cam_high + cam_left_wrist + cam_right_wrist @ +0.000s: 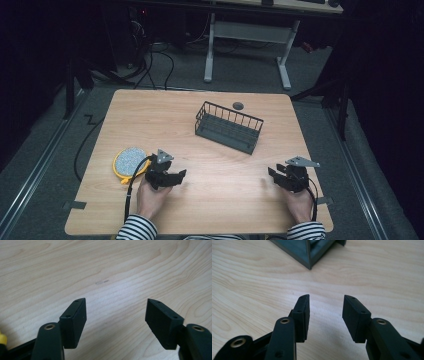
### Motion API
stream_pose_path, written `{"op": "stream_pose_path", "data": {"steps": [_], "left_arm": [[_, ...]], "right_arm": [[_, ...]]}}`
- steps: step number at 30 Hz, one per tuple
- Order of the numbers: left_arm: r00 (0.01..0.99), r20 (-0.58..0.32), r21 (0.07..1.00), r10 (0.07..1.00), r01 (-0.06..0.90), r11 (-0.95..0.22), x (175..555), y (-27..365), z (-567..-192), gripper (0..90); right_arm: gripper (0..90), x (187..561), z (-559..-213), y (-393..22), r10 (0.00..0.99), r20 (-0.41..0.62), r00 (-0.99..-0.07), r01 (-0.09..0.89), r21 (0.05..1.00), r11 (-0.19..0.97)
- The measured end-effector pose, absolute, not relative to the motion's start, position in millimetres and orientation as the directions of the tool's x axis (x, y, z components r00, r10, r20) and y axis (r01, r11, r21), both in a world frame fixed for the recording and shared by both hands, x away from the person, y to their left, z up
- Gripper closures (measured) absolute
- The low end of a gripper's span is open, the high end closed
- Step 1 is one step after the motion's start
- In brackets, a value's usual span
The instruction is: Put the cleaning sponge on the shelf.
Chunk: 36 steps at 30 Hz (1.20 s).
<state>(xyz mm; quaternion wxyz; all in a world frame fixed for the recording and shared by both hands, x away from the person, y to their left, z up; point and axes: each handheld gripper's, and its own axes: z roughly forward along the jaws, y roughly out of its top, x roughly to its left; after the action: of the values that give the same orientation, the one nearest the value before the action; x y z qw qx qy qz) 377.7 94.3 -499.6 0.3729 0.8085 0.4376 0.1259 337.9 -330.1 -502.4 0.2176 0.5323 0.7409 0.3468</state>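
Left gripper [181, 176] jaws wide apart over bare surface [225, 165], sponge [129, 161] just beside it, right gripper [274, 175] jaws apart, empty, basket [228, 127] beyond

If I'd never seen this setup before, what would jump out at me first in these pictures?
Probably the two black hand-held tools: the left gripper and the right gripper, each held low over the near part of the wooden table by a hand in a striped sleeve, both with jaws apart and nothing between them. Next, the dark wire basket toward the far middle, and the round speckled sponge with a yellow rim just left of the left gripper.
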Motion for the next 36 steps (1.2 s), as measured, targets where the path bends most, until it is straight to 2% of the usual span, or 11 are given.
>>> {"op": "stream_pose_path", "data": {"steps": [11, 16, 22, 29, 34, 36], "left_arm": [[0.599, -0.154, 0.727, 0.785, 0.607, -0.32, 422.2, 72.8, -465.8, 39.5], [0.609, -0.144, 0.732, 0.78, 0.596, -0.331, 439.7, 64.6, -453.1, 40.1], [0.588, -0.167, 0.741, 0.791, 0.605, -0.293, 469.5, 58.1, -434.2, 39.8], [0.557, -0.123, 0.747, 0.821, 0.597, -0.293, 495.7, 49.3, -421.7, 40.2], [0.534, -0.131, 0.747, 0.835, 0.607, -0.271, 512.1, 44.6, -421.4, 41.7], [0.519, -0.166, 0.758, 0.839, 0.611, -0.228, 517.4, 44.9, -422.4, 43.9]], "right_arm": [[63.1, 361.7, -467.6, -330.8, 0.916, 0.065, -0.396, 0.595, 0.778, 0.202], [64.0, 375.2, -457.2, -330.6, 0.917, 0.078, -0.391, 0.591, 0.785, 0.185], [64.7, 409.0, -440.3, -334.6, 0.921, 0.106, -0.374, 0.588, 0.795, 0.148], [64.9, 436.6, -427.3, -331.3, 0.929, 0.103, -0.356, 0.583, 0.801, 0.135], [64.8, 451.9, -420.3, -324.7, 0.931, 0.086, -0.354, 0.583, 0.799, 0.147], [64.8, 458.0, -419.4, -322.4, 0.933, 0.083, -0.35, 0.583, 0.799, 0.148]]}}
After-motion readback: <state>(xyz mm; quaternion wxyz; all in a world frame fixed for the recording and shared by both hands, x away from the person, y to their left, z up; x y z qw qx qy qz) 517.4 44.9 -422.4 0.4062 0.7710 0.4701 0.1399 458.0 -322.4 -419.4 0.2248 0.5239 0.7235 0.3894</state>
